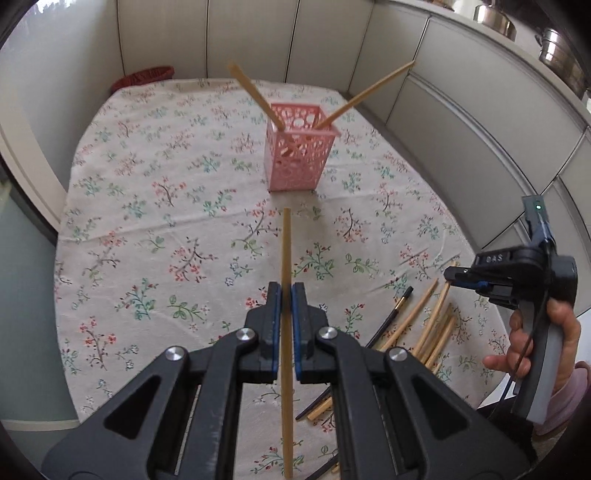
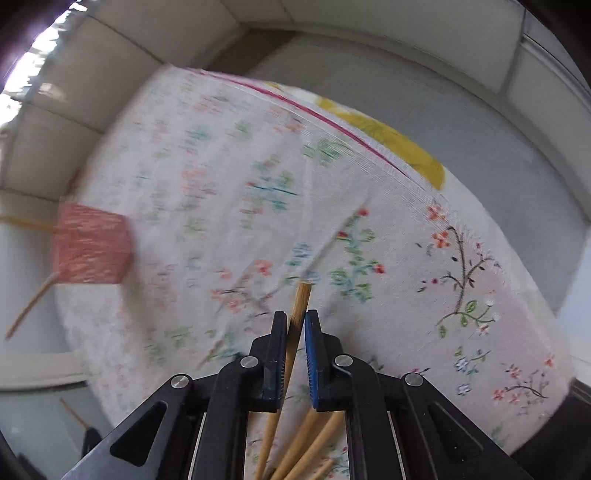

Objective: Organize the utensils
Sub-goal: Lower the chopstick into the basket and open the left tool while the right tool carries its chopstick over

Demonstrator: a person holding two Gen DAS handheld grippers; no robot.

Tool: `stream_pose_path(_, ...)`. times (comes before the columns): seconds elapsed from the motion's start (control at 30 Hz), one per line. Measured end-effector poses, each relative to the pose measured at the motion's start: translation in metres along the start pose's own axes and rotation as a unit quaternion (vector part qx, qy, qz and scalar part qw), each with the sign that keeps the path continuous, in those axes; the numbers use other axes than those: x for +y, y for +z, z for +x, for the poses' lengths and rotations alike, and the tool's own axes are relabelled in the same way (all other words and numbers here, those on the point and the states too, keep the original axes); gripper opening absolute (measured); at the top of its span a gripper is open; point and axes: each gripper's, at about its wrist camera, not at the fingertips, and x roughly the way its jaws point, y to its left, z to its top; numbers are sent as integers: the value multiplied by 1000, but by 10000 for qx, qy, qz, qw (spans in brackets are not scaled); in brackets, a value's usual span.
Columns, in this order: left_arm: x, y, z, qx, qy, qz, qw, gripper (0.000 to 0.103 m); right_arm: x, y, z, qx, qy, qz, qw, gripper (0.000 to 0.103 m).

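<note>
A pink perforated holder [image 1: 297, 147] stands on the floral tablecloth [image 1: 155, 206] with two wooden chopsticks [image 1: 255, 94] leaning out of it. My left gripper [image 1: 287, 291] is shut on a wooden chopstick [image 1: 286, 240] that points toward the holder, short of it. My right gripper [image 2: 295, 321] is shut on another wooden chopstick [image 2: 301, 299], above a loose pile of chopsticks [image 1: 432, 325] at the table's right front; the pile also shows in the right wrist view [image 2: 310, 443]. The holder appears blurred at the left in the right wrist view [image 2: 88, 247].
A red basket [image 1: 144, 77] sits at the table's far left edge. White cabinet panels [image 1: 461, 110] run along the back and right, with metal pots [image 1: 495, 18] on top. A few dark chopsticks [image 1: 391, 317] lie in the pile.
</note>
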Motion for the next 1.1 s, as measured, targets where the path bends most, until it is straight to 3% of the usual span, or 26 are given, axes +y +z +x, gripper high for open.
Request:
stream_pose_path(0.23,-15,-8,-41,-629,153,84,9979,7,25,-27,-57,-625,640,-855,9923,10)
stream_pose_path(0.47,-28,-12,-79,-1172,280,23,9927,7,40,-40,-107,-939,1177,-1380,9789,8)
stream_pose_path(0.77,-45,-5,-115,-1503,334,165,9879,7,61,-59,-169,-1502,1322,-1929,9606,8)
stream_pose_path(1.1,-55,14,-135,-1726,263,183,9845,7,79,-54,-219,-1896,1333,-2264,9461,8)
